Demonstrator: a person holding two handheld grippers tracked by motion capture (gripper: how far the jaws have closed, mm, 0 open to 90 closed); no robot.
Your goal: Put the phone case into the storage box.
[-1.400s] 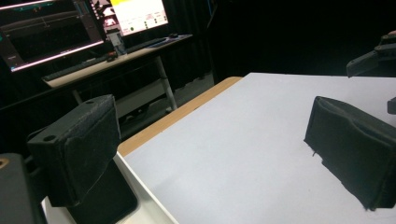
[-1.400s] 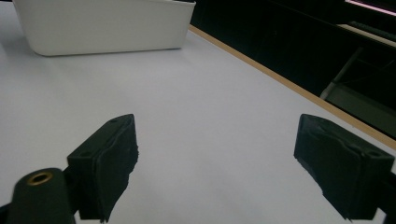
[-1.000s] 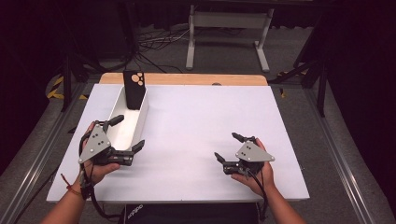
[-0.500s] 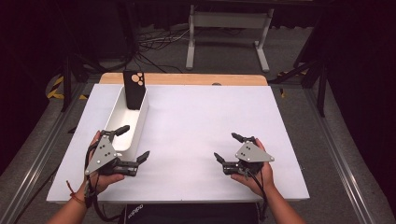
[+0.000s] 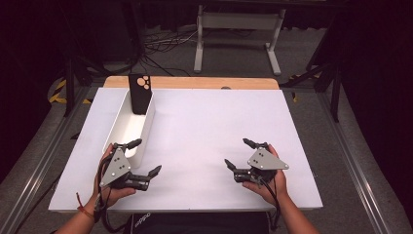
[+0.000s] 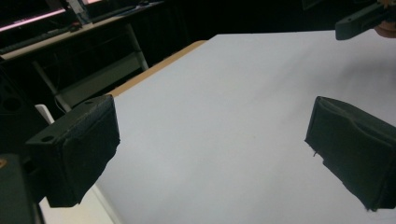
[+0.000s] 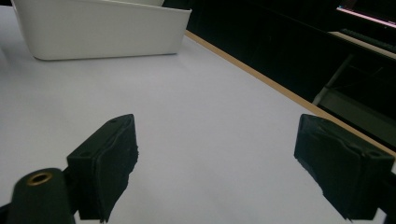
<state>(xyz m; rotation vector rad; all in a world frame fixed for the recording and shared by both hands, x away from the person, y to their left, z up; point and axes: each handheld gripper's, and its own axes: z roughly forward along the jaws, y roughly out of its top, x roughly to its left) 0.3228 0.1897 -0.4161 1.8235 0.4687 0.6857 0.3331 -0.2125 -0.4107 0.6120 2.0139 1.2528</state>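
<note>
A long white bin (image 5: 127, 127) lies along the left side of the white table (image 5: 214, 122). A black phone case (image 5: 140, 92) with round cutouts stands upright at the bin's far end. My left gripper (image 5: 144, 157) is open and holds nothing, just off the bin's near end, with one jaw by the bin's corner. In the left gripper view its jaws (image 6: 215, 154) stand wide apart over bare table. My right gripper (image 5: 238, 153) is open and holds nothing at the front right of the table. In the right gripper view its jaws (image 7: 219, 163) face the bin (image 7: 102, 32).
A wooden strip (image 5: 195, 83) runs along the table's far edge. Beyond it on the dark floor are cables and a grey metal stand (image 5: 236, 24). The right gripper's jaw tip (image 6: 359, 21) shows at the top right of the left gripper view.
My left gripper has drawn back toward the front edge, from beside the bin to just past its near end. The right gripper has stayed put.
</note>
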